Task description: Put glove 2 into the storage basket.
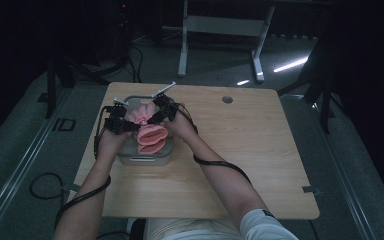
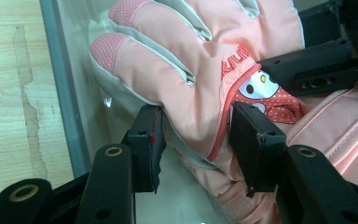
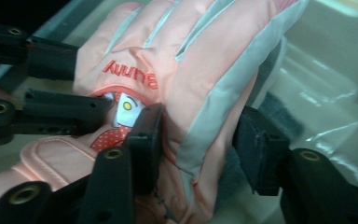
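glove [image 2: 191, 60] lower centre of frame, over box [image 2: 58, 84] | left fingers [image 2: 147, 144] and right fingers [image 3: 144, 140] spread, straddling its edges, pads barely touching | risk: slack contact lets it slump crooked, cuff outside the box

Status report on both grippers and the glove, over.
Left gripper and right gripper both astride pink glove, grip uncertain. Glove over clear bin. Nothing in the way.

— How do the arms lie?

— Both bare forearms reach forward from the near edge and converge, hands side by side. The black two-jaw left gripper [image 1: 130, 125] and the black two-jaw right gripper [image 1: 152, 116] point toward each other.

— And the jaws?

— Partly spread on both, pads set apart, cables trailing down each forearm.
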Demonstrator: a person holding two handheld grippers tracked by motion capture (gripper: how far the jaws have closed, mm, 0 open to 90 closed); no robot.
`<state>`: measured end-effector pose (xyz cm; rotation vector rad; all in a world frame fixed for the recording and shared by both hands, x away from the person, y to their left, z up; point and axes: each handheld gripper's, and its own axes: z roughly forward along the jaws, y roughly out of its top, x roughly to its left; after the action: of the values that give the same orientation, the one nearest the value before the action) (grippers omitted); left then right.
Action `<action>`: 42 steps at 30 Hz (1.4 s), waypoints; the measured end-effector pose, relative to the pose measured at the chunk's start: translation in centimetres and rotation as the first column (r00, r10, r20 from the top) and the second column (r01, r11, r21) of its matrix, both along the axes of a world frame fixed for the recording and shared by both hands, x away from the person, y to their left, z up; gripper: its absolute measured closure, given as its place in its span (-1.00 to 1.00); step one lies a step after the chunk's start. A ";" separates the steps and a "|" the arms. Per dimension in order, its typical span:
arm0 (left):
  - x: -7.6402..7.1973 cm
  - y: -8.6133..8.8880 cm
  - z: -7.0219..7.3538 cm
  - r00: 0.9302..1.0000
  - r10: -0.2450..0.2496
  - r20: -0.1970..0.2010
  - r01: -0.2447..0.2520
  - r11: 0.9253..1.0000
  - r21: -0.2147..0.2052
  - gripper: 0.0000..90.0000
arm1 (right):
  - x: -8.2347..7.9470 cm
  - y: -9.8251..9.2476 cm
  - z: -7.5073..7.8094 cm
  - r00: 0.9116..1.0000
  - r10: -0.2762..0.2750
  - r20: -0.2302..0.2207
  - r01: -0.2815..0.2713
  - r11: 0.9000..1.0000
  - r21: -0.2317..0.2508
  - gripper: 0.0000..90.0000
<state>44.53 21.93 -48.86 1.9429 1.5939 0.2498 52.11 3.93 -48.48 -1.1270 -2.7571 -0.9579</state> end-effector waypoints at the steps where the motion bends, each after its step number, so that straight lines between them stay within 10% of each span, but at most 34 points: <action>1: 0.1 -0.1 0.0 1.000 -0.004 -0.001 0.004 1.000 0.010 0.20 | 0.0 0.0 0.0 1.000 0.000 0.010 0.000 1.000 -0.010 0.13; 23: 0.3 -1.0 0.1 1.000 -0.019 -0.006 0.019 0.991 0.135 0.20 | 0.3 -0.6 0.2 0.999 -0.033 0.004 0.033 0.999 -0.020 0.05; 42: -0.9 -0.7 3.6 0.991 -0.028 0.135 0.012 0.993 0.118 -0.03 | -0.5 -1.2 4.2 0.999 -0.014 0.048 0.010 0.996 0.091 -0.11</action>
<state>43.66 21.22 -45.26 1.9828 1.5005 0.4669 51.65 2.77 -44.28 -1.1232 -2.7157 -1.1141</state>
